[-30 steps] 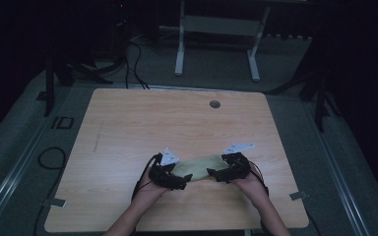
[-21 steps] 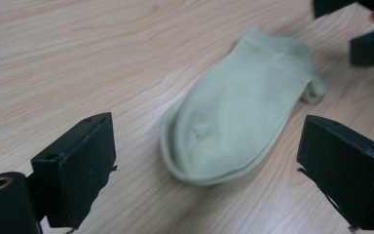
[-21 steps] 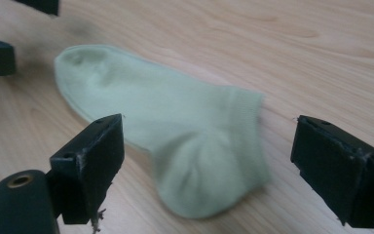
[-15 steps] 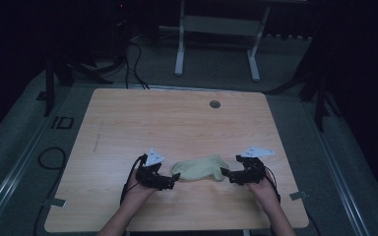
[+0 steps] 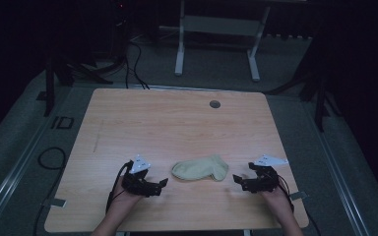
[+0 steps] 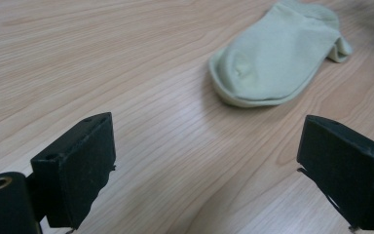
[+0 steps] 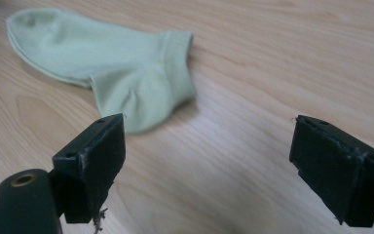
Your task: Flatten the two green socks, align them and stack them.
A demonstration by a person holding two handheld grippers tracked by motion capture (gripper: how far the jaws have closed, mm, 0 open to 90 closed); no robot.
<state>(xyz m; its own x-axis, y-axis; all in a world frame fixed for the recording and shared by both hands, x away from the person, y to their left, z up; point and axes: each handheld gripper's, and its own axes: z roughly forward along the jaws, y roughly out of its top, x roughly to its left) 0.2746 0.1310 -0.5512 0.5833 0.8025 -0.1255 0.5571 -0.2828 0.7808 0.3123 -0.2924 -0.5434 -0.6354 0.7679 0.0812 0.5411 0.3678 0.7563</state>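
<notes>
On the table (image 5: 177, 123) — pale green sock (image 5: 200, 168), flat, short-cuffed.

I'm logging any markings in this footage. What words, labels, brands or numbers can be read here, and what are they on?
"ID": pale marking on the floor mat left of the table; it seems to read so, but it is small and dim.
No readable text on the sock, the left gripper or the right gripper.

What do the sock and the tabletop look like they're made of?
Sock: pale green knit fabric, matte, likely cotton blend; ribbed cuff and soft folds show. Table: light wood-grain surface with a slight sheen, possibly laminate rather than solid wood.
</notes>
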